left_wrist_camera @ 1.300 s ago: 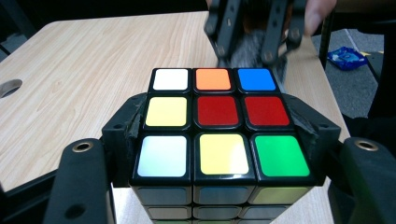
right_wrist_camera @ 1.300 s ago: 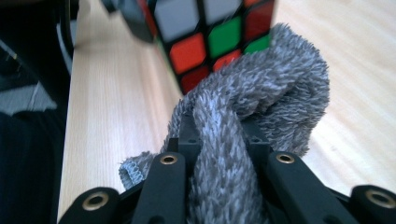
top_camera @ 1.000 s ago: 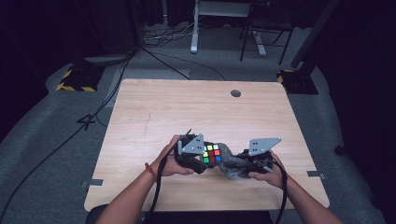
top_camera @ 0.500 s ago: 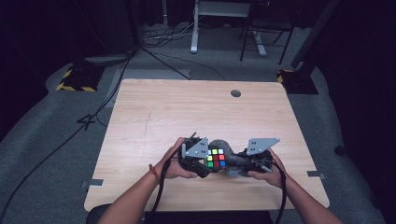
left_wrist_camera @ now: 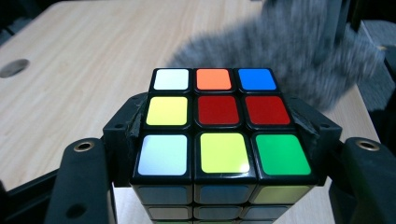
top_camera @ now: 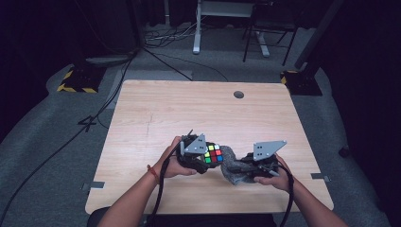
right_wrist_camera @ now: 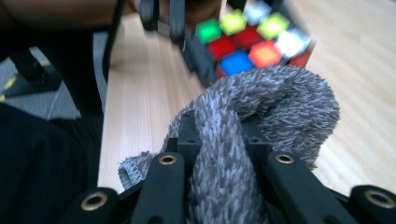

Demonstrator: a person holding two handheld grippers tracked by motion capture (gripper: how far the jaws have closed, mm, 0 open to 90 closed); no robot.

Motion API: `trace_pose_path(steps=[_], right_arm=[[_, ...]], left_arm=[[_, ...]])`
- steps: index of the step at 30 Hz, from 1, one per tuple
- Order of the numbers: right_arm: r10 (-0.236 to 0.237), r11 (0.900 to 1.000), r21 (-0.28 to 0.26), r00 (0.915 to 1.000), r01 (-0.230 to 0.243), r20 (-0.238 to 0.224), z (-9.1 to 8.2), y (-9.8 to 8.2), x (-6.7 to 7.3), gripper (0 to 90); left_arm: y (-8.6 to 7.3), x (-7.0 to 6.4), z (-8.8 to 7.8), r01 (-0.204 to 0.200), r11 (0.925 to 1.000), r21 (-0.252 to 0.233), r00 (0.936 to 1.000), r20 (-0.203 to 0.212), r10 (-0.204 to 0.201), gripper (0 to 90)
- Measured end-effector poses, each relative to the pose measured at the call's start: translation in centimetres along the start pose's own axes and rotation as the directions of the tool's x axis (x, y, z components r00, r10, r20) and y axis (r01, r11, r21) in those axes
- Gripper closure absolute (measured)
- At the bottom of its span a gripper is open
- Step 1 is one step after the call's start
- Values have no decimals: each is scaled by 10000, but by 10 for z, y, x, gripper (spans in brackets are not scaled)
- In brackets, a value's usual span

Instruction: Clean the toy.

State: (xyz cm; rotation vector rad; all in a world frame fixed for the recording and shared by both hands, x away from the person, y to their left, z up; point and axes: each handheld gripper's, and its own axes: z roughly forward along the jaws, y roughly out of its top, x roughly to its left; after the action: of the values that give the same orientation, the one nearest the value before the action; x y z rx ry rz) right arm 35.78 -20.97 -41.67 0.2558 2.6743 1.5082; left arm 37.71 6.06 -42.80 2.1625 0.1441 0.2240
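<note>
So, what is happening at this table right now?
A person works at a wooden table with a gripper in each hand. The left gripper is shut on a colour puzzle cube, its jaws clamping the cube's sides. The right gripper is shut on a fluffy grey cloth, bunched between its jaws. The cloth sits right beside the cube; it looks like the cube is about to be wiped, though actual contact is hard to confirm.

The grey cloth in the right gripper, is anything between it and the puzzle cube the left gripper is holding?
Nothing visible. The grey cloth, clamped in the right gripper, bulges right beside the puzzle cube held in the left gripper. Only a short stretch of bare table shows between them in the right gripper view.
</note>
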Motion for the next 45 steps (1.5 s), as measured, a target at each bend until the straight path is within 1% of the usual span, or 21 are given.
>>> trace_pose_path(steps=[2,4,6,7,9,11,13,17,20,22,26,28,30,32,35,36,38,40,41,43,45], right_arm=[[74,9996,-290,9993,-64,362,-4,1,-1,757],[271,9979,-612,9978,-234,608,-7,1,-3,756],[320,9984,-509,9932,-264,1119,-8,0,-6,756],[350,9989,-363,9923,-309,1191,-7,-1,-7,756],[408,9991,-175,9923,-390,1173,-3,-4,-8,756],[403,9992,-66,9932,-398,1093,0,-5,-8,756],[443,9984,-393,9946,-408,934,0,-4,-7,757],[408,9967,-740,9937,-332,1042,-1,-2,-5,761],[222,9956,-933,9932,-116,1142,-3,1,-1,761],[107,9948,-1014,9937,7,1116,-6,4,1,762],[62,9928,-1200,9958,48,910,-8,5,3,762],[145,9908,-1355,9980,-59,623,-7,6,3,762],[0,9940,-1094,9964,93,848,-4,7,5,762],[15,9960,-890,9955,70,952,-3,7,5,762],[115,9989,-474,9915,-54,1294,-3,2,-1,762],[198,9992,-363,9908,-151,1339,-3,0,-3,762],[437,9990,-190,9911,-417,1257,-1,-5,-8,762],[474,9988,56,9910,-485,1250,2,-8,-10,762],[554,9985,-84,9932,-548,1028,2,-8,-10,762],[351,9989,-335,9958,-324,844,3,-6,-7,762],[309,9973,-684,9962,-253,820,2,-2,-2,763]], left_arm=[[2,-3,1,-81,9999,-85,9996,272,83,336],[6,-8,3,-226,9996,-150,9989,405,232,336],[9,-13,5,-337,9992,-222,9978,570,349,335],[10,-14,5,-401,9989,-239,9975,579,414,335],[11,-14,5,-456,9987,-233,9975,531,467,335],[9,-12,5,-151,9993,-348,9980,606,172,335],[8,-11,6,-115,9993,-359,9984,540,135,334],[8,-10,6,-63,9990,-435,9987,497,85,332],[9,-11,6,-191,9992,-343,9987,472,207,332],[9,-12,8,-309,9994,-171,9991,288,314,332],[8,-14,13,-453,9988,191,9985,306,447,333],[7,-14,15,-460,9987,228,9983,361,451,333],[7,-13,15,-489,9983,322,9983,327,479,334],[7,-11,14,-434,9986,312,9981,448,420,334],[7,-10,9,-371,9991,206,9987,364,364,335],[8,-9,8,-325,9995,40,9986,412,324,335],[9,-9,5,-386,9992,-57,9987,317,388,335],[10,-9,4,-270,9995,-179,9988,411,277,335],[9,-9,4,-217,9995,-212,9987,450,227,335],[8,-9,6,-250,9996,-134,9987,452,255,334],[7,-8,7,-76,9998,-190,9987,509,85,333]])
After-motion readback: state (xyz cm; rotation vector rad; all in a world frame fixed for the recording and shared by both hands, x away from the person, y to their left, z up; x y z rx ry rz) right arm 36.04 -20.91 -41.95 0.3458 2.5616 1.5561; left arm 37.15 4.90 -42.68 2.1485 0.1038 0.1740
